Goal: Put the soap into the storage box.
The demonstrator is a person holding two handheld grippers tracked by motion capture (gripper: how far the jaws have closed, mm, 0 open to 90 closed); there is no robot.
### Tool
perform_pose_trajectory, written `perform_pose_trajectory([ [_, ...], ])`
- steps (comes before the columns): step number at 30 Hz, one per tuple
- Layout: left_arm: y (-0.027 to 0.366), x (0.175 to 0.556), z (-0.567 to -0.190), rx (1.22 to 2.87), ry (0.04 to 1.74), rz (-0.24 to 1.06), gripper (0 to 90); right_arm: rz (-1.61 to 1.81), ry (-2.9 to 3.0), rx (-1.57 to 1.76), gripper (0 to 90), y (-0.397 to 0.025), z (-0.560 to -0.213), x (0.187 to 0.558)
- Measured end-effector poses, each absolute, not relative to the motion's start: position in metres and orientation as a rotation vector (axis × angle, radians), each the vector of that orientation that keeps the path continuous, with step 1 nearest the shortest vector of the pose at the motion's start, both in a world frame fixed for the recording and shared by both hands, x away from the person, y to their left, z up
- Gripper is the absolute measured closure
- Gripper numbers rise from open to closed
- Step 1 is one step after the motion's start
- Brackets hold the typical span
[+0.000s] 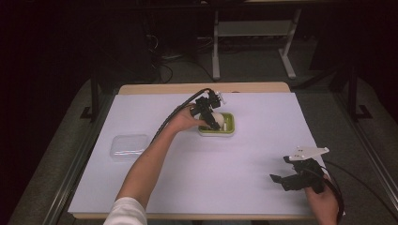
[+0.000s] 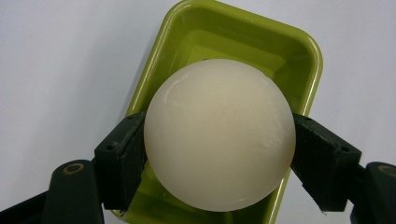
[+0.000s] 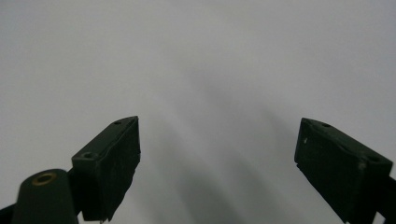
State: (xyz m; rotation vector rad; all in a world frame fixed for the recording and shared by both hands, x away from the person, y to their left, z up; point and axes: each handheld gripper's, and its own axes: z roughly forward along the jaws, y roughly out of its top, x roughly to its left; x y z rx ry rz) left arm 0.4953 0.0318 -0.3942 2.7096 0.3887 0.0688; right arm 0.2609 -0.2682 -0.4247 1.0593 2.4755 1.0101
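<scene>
A cream-white ball (image 2: 219, 135) sits between the two black jaws of my left gripper (image 2: 217, 158), which is shut on it. The ball hangs just over a lime-green rectangular tray (image 2: 299, 46). From above, the left gripper (image 1: 210, 118) and the ball (image 1: 216, 118) are at the left end of the green tray (image 1: 229, 127), near the middle of the table. My right gripper (image 1: 283, 180) rests low at the front right with its jaws wide apart; in its own view the right gripper (image 3: 217, 163) holds nothing and faces bare white sheet.
A clear plastic lid or container (image 1: 128, 146) lies on the white sheet (image 1: 263, 140) to the left. The wooden table edge (image 1: 202, 87) runs along the back. Beyond it are desk legs (image 1: 216, 51) and cables on the floor.
</scene>
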Motion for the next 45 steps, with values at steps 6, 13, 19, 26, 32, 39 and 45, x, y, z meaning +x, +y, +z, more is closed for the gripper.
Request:
perform_pose_trajectory([
  [6,0.032,0.496,-0.395,2.706,0.392,0.065,24.7,1.005,2.481,1.061,13.6,-0.267,-0.425,0.261],
  [13,0.033,0.494,-0.392,2.687,0.380,0.068,26.1,1.002,2.479,1.055,13.6,-0.266,-0.425,0.261],
  [19,0.036,0.490,-0.375,2.616,0.346,0.103,26.7,0.997,2.484,1.052,13.6,-0.265,-0.425,0.261],
  [26,0.043,0.490,-0.372,2.626,0.376,0.062,24.2,0.994,2.487,1.047,13.6,-0.264,-0.425,0.262],
  [32,0.046,0.487,-0.365,2.617,0.361,0.069,24.5,1.004,2.486,1.050,13.6,-0.263,-0.425,0.263],
  [39,0.051,0.482,-0.360,2.577,0.371,0.052,24.5,1.009,2.490,1.058,13.6,-0.264,-0.425,0.263],
  [45,0.057,0.478,-0.358,2.573,0.364,0.062,24.4,1.000,2.490,1.062,13.6,-0.261,-0.424,0.261],
])
